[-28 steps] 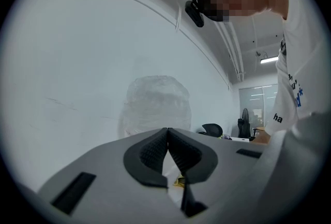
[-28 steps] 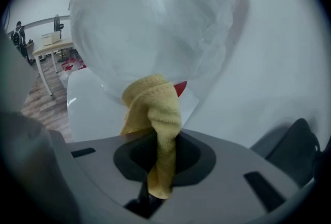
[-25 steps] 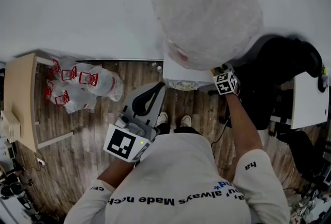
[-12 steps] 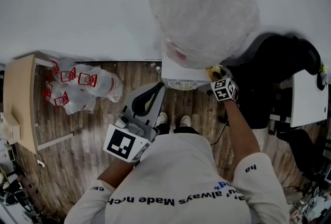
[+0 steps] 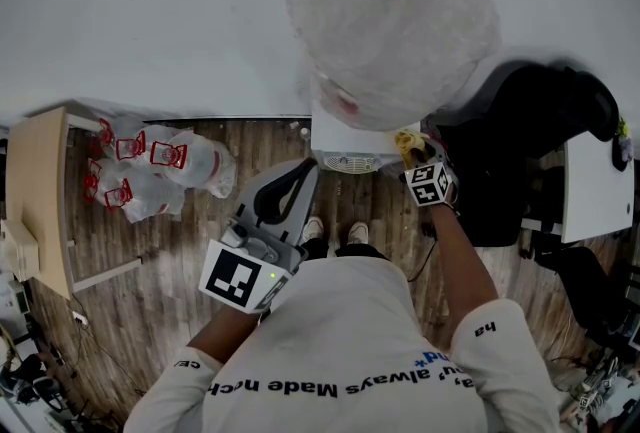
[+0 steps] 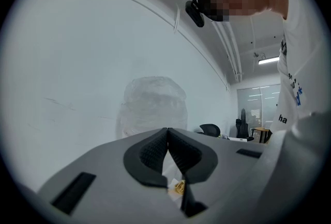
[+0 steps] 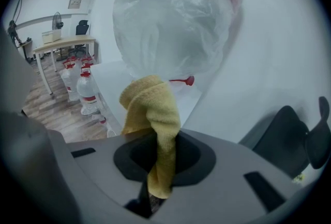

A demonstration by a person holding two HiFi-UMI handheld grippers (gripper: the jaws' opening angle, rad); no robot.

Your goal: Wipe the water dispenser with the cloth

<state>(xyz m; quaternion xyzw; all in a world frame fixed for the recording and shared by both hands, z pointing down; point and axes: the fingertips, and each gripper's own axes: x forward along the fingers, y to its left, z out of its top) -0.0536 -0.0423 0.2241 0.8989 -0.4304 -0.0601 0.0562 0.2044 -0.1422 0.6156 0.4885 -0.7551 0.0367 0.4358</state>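
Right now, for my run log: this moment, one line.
right gripper shut on cloth | left gripper shut, empty | cloth by water dispenser

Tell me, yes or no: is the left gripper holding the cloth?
No: the left gripper has its jaws shut on nothing; the yellow cloth is clamped in the right gripper.

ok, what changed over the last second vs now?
The right gripper, shut on the yellow cloth, slid down the picture and slightly left, toward the person, by the front corner of the water dispenser. More of the cloth shows now. Nothing was picked up or let go. The left gripper stayed where it was, shut and empty, and the wrapped bottle is unchanged.
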